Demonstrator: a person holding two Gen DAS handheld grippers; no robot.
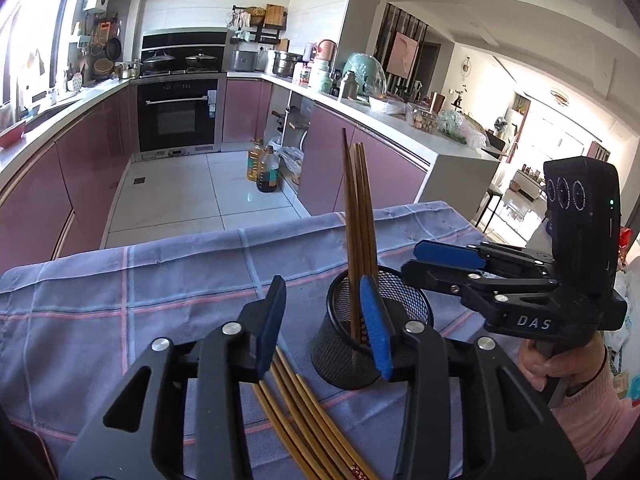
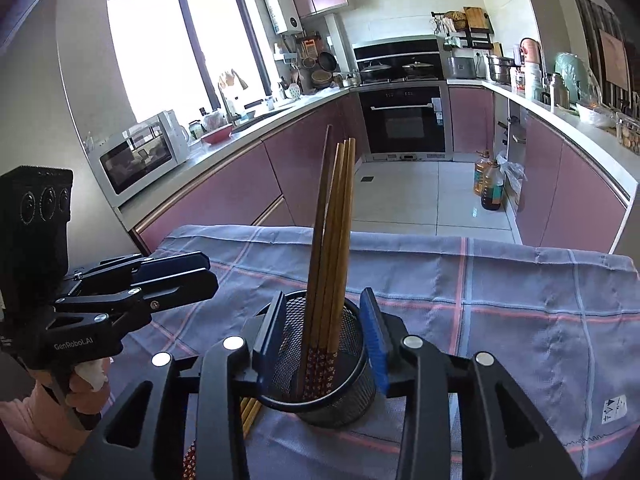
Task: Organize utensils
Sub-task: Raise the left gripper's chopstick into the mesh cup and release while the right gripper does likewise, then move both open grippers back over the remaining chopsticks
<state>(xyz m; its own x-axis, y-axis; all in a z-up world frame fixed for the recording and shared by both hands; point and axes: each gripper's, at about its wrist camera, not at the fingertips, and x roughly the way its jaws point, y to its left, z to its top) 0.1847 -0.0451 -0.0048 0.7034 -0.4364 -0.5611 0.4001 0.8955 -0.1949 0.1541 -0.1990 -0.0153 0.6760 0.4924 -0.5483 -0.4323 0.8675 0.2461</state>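
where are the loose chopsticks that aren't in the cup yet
In the left wrist view the loose chopsticks lie flat on the checked cloth, just left of the mesh cup, beneath the open left gripper.

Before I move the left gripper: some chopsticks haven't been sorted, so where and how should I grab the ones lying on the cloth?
Take the loose chopsticks near mid-length, from above, fingers straddling the bundle across its width. They lie flat and side by side on the cloth, beside the mesh holder, so a side approach would probably scatter them. The left gripper is already open above them.
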